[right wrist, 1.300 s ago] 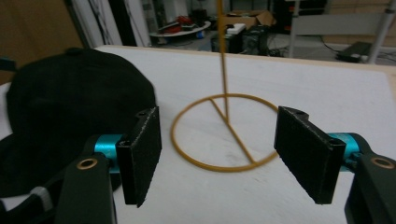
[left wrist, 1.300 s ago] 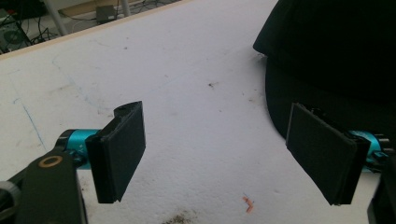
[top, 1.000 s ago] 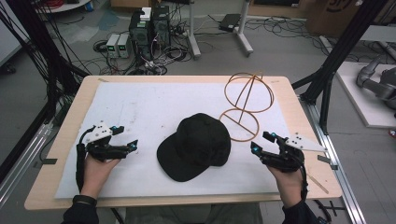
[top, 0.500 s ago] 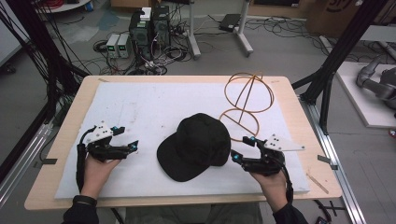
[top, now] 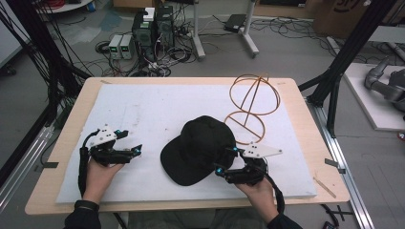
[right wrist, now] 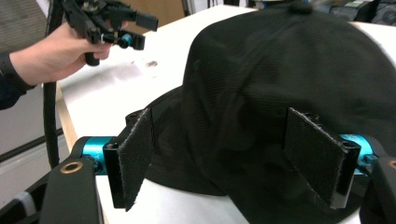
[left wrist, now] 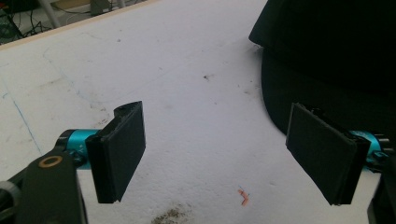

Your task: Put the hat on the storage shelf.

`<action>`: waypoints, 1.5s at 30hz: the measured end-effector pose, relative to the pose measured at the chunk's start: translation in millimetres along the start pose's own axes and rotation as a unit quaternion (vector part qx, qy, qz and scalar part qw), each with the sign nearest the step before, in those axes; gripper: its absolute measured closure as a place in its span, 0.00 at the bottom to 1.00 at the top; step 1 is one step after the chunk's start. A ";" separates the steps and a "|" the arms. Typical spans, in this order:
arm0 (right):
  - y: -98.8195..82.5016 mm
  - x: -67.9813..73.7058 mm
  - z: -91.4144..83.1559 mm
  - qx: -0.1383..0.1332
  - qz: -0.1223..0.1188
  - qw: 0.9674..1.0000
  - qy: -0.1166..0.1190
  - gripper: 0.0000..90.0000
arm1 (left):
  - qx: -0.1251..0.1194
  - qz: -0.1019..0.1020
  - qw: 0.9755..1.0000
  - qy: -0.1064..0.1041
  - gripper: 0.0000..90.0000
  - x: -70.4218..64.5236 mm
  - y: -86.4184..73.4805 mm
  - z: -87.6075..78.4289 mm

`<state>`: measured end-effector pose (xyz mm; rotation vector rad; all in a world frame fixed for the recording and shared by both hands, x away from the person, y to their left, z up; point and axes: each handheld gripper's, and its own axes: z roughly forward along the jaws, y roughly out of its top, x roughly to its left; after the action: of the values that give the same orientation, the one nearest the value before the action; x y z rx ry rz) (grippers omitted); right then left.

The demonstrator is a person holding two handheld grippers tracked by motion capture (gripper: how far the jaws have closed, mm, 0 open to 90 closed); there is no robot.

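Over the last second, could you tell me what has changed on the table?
The right gripper has moved in from the right side of the table to the black cap; its jaws have just been opening and now stand wide at the cap's edge, not pressing on it. The left gripper, the cap and the wire stand stayed where they were.

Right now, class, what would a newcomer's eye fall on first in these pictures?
First, the black cap lying in the middle of the white mat. Next, the right gripper at the cap's near right edge, jaws open and just widened, the cap's rim between them. Behind the cap, an orange wire frame stands toward the far right corner.
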<state>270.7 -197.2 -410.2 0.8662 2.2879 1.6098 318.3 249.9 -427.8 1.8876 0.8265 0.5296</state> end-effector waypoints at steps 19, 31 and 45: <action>-1.0 -0.1 26.5 0.033 0.036 0.999 -0.018 0.58 | 0.015 0.007 1.000 -0.002 0.22 -2.5 -0.4 2.6; -0.6 -6.8 29.9 0.031 0.044 0.999 -0.004 0.84 | 0.021 0.009 1.000 0.000 0.23 -3.9 -1.3 4.1; 10.4 1.1 24.9 0.012 0.002 0.999 0.032 0.98 | 0.016 0.004 1.000 0.003 0.23 -2.0 -2.3 2.6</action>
<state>285.5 -174.6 -409.9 0.8363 2.3539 1.6381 317.9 247.5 -430.9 1.9192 0.8359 0.5297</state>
